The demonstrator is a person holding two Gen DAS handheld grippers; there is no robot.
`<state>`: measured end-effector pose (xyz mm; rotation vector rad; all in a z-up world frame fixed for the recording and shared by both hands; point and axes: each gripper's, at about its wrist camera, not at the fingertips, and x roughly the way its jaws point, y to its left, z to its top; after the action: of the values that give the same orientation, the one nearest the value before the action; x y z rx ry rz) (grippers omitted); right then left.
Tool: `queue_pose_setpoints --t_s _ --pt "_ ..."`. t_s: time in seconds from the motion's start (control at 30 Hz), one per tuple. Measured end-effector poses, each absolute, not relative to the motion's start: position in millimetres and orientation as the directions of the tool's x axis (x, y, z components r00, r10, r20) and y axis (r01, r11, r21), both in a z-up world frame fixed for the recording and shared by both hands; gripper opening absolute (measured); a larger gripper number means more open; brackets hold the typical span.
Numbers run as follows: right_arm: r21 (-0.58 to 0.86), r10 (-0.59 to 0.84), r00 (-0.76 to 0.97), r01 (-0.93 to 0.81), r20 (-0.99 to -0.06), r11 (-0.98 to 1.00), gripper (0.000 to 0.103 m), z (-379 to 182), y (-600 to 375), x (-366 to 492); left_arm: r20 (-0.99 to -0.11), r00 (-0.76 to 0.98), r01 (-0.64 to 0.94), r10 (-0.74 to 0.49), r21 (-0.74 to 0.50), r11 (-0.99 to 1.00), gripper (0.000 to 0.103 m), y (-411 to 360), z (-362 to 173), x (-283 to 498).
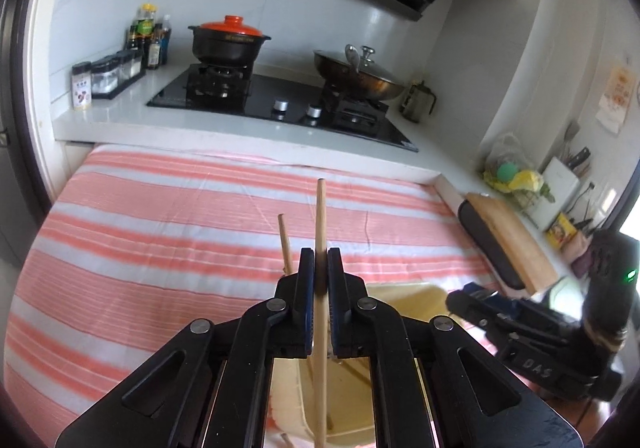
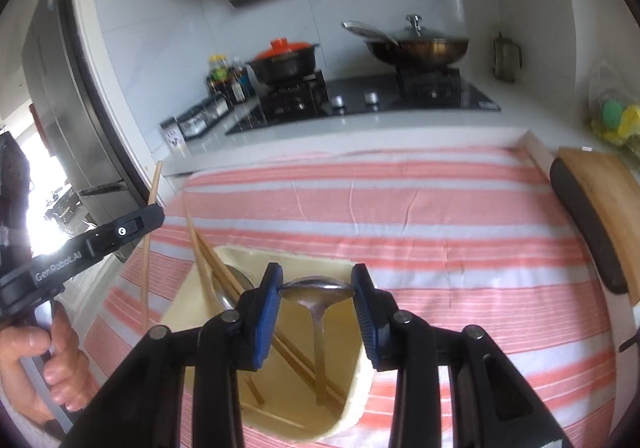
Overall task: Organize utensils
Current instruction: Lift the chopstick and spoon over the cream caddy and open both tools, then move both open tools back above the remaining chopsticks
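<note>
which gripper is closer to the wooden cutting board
Right. The right gripper, clamped on a metal spoon over the cream bin, sits on the same side as the cutting board. The left gripper, holding a chopstick, is across the bin.

"GenRobot.AI" on the left claw's (image 2: pixel 154 217) body; "DAS" on the right claw's (image 1: pixel 454 304).

- Daylight: bright, even; blown-out glare at left edge of right wrist view.
- Fisheye: strong bending, dark vignette at corners.
- Blur: slight smear on striped cloth (image 1: pixel 160 240).
</note>
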<state>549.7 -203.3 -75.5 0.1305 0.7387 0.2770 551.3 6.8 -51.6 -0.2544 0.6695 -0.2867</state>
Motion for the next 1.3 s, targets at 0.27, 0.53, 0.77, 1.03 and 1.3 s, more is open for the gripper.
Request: queue_pose_setpoints --t_s 0.27,0.53,0.77,1.03,1.3 --pt "0.172 0.313 0.747 -0.262 -0.587 0.949 0.036 -54 -199 539 -0.393 0.862 0.217 -0.319 -0.283 0.934 0.004 14 15 536" --pt "0.164 0.303 0.737 -0.257 -0.604 0.952 0.036 -45 -200 552 -0.406 0.871 0.184 -0.277 -0.253 0.950 0.004 -3 2 571" --pt "0.169 0.285 0.660 -0.235 -0.695 0.957 0.037 -75 -192 585 -0.586 0.761 0.141 -0.279 -0.270 0.953 0.005 -9 -53 597" --pt "0.211 0.311 0.709 -0.229 -0.632 0.950 0.041 -29 -206 547 -0.630 0.726 0.170 -0.275 -0.223 0.960 0.073 24 -29 528" --pt "0.043 0.273 0.744 -0.313 -0.610 0.949 0.058 -20 -249 394 -0.745 0.614 0.216 -0.259 -0.157 0.964 0.092 58 -77 374"
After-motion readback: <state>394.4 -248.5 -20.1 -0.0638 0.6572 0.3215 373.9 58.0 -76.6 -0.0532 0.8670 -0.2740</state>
